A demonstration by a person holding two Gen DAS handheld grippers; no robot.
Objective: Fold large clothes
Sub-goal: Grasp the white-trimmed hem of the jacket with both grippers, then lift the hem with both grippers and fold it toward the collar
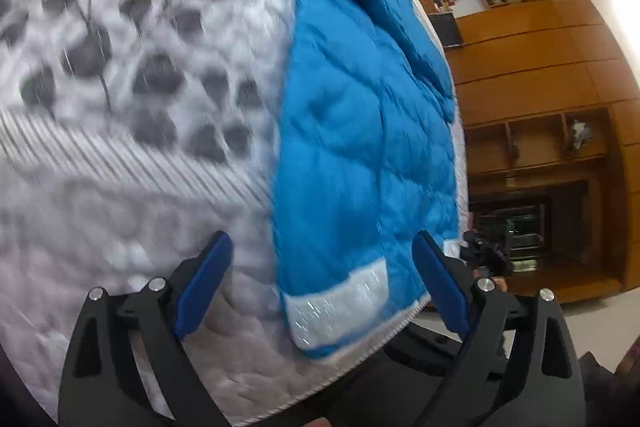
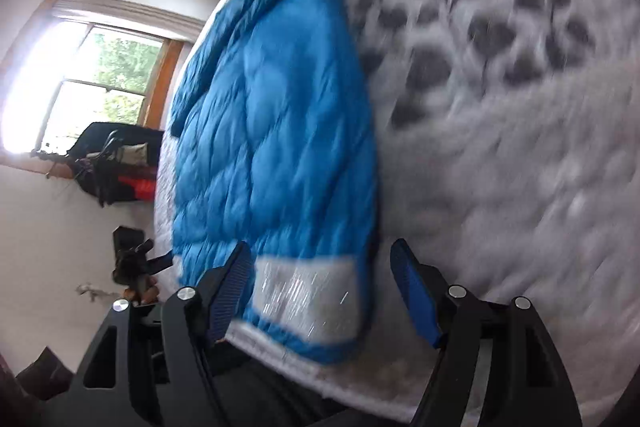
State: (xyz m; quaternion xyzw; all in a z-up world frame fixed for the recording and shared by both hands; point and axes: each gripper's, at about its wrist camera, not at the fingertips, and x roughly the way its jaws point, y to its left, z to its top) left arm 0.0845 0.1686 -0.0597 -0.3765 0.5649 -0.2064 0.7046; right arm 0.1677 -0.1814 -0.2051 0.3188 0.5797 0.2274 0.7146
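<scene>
Jacket (image 1: 360, 131): one blue quilted jacket lies flat on one bed (image 1: 140, 167), along the bed's edge. It carries one pale reflective band (image 1: 340, 307) across the end nearest the tools. The jacket's long axis runs away from both tools, from the banded end close to the fingers toward the far end of the bed. The far end, where the fabric bunches into folds, points away from the cameras.

The bed cover is white with a grey blotch pattern and one striped strip.

Left gripper (image 1: 322, 283): its two blue fingers stand wide apart and hold nothing. The banded end of the jacket lies between them and just ahead, nearer the right finger. Whether either finger touches the fabric cannot be told.

Right gripper (image 2: 322, 291): its two blue fingers also stand wide apart, empty. The band (image 2: 308, 299) lies directly between them, with the left finger overlapping the jacket's edge in the picture.

Both views are motion-blurred.

One wooden wall unit (image 1: 540, 87) stands to the right of the left gripper. Two windows (image 2: 100, 75) sit to the left of the right gripper.
</scene>
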